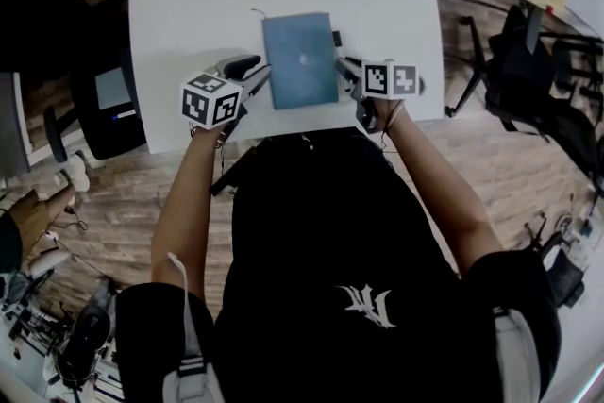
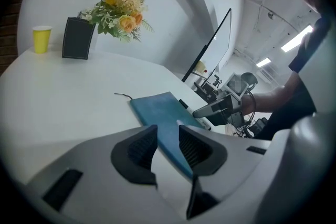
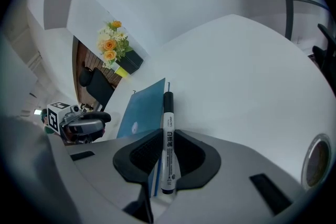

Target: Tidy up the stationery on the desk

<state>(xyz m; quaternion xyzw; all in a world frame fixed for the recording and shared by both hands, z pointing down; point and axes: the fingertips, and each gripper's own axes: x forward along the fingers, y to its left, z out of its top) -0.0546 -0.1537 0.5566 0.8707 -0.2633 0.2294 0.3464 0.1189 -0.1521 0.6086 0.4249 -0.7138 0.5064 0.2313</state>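
A blue notebook (image 1: 300, 61) lies flat on the white desk (image 1: 189, 24), with a gripper at each side of it. My left gripper (image 1: 255, 74) is at the notebook's left edge. In the left gripper view its jaws (image 2: 168, 147) stand a little apart, and the notebook's near corner (image 2: 167, 113) shows in the gap. My right gripper (image 1: 348, 70) is at the right edge. In its own view it (image 3: 167, 152) is shut on a white marker (image 3: 168, 134) with a black cap, which lies alongside the notebook (image 3: 140, 110).
At the desk's far end stand a yellow cup (image 2: 42, 39), a black holder (image 2: 77, 38) and a bunch of orange and yellow flowers (image 2: 118, 13). A thin cord (image 2: 123, 95) lies by the notebook's far corner. Office chairs (image 1: 528, 61) stand beyond the desk's right side.
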